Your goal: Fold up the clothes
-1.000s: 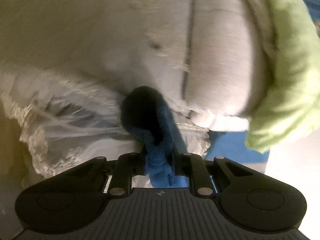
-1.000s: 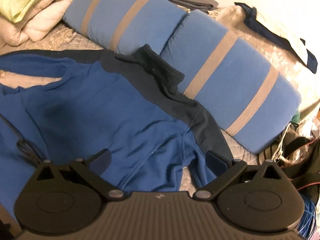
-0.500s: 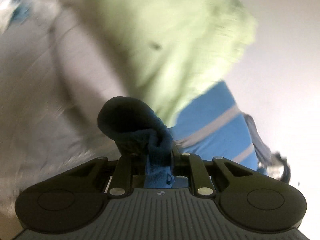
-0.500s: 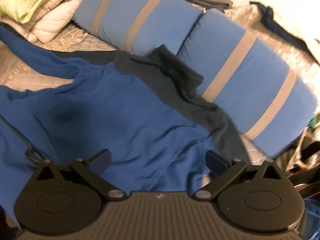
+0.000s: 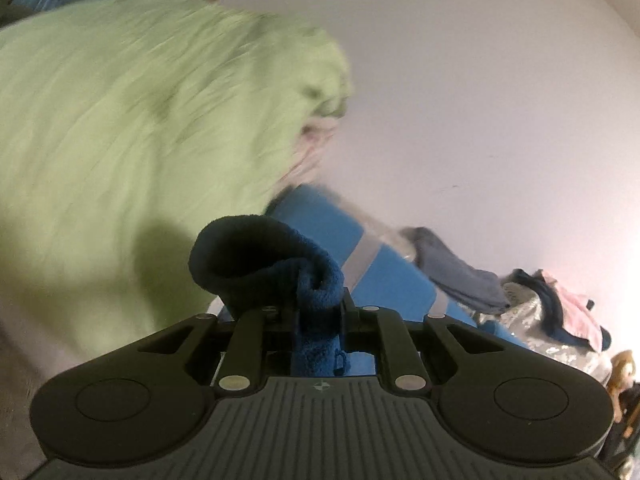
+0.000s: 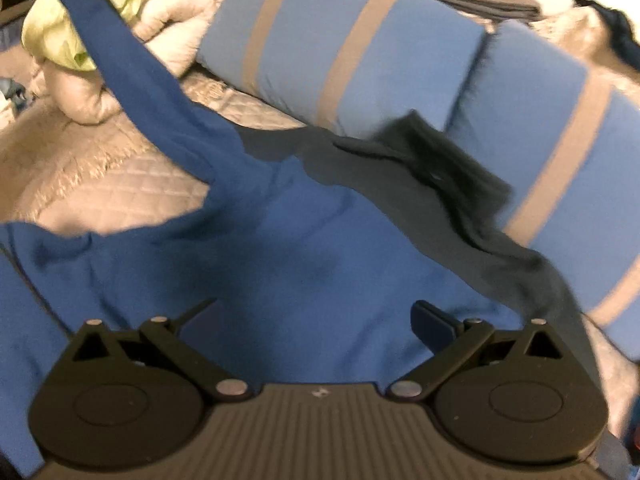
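The left gripper (image 5: 320,312) clamps the blue sweater's (image 6: 280,248) ribbed navy cuff (image 5: 260,260), lifting the sleeve off the quilted bed (image 6: 120,176). The right gripper (image 6: 316,316) hovers, fingers spread, above the sweater's fleecy body beside striped pillows (image 6: 344,48).

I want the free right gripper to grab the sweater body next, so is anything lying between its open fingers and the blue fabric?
Nothing visible does. The right gripper hangs open directly over the blue sweater, with only bare fabric between its fingers. The striped pillows lie beyond it. The left gripper holds the sleeve cuff lifted, off to the side.
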